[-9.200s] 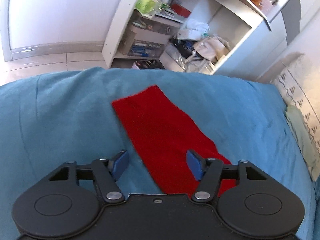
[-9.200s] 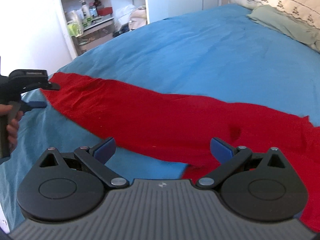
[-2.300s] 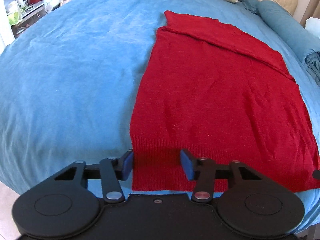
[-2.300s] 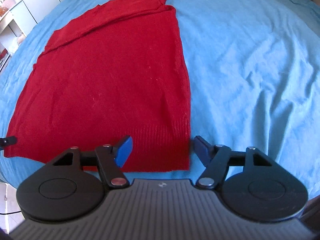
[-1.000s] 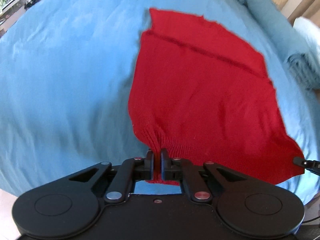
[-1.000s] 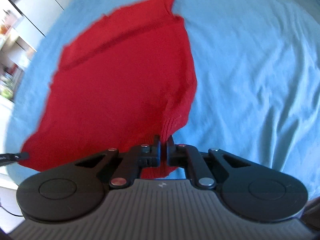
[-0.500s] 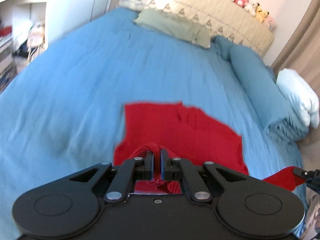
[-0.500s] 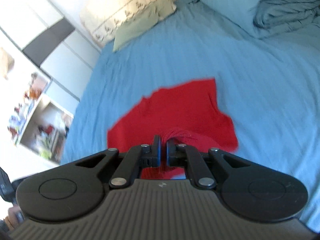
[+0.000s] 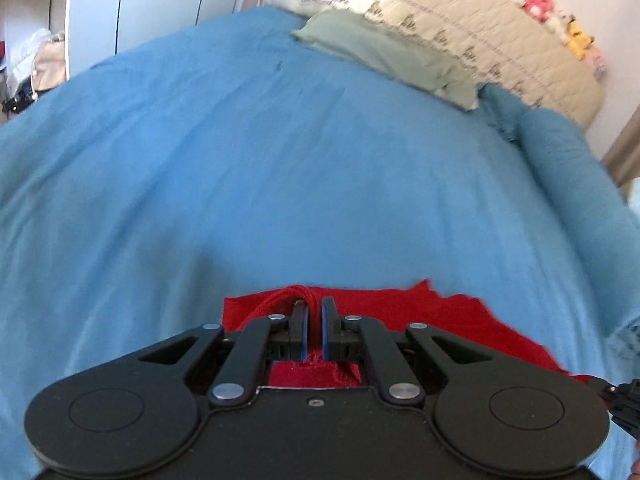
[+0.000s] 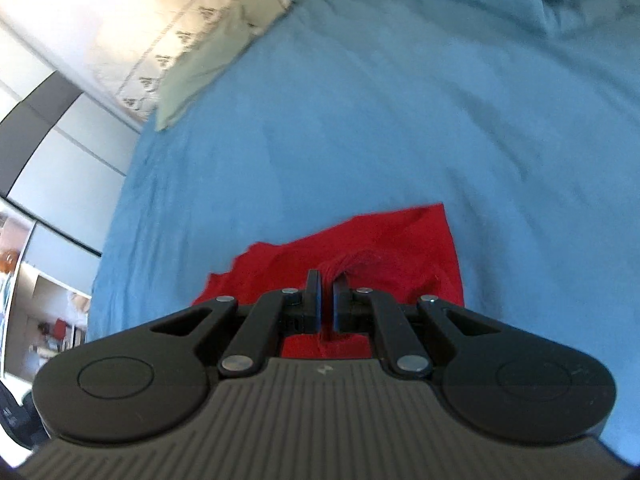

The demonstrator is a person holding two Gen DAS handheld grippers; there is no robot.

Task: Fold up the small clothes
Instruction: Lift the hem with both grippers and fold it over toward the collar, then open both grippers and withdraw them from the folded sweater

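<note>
The left gripper (image 9: 314,314) is pinching a bunched edge of the red knitted garment (image 9: 460,320) between nearly closed jaws, with only a thin strip of knit showing in the gap. The right gripper (image 10: 327,286) is doing the same, its jaws drawn almost together on a gathered tuft of the same red fabric (image 10: 392,240). The rest of the garment is lying just ahead of and beneath both pairs of jaws, spreading to the right of the left jaws and to both sides of the right ones, resting on the wide blue bedspread (image 9: 280,168). Far ahead of the left jaws, a pale green pillow (image 9: 384,56) is leaning against a cream quilted headboard cover (image 9: 460,20), and a rolled blue blanket (image 9: 576,168) is sitting off to the right.
</note>
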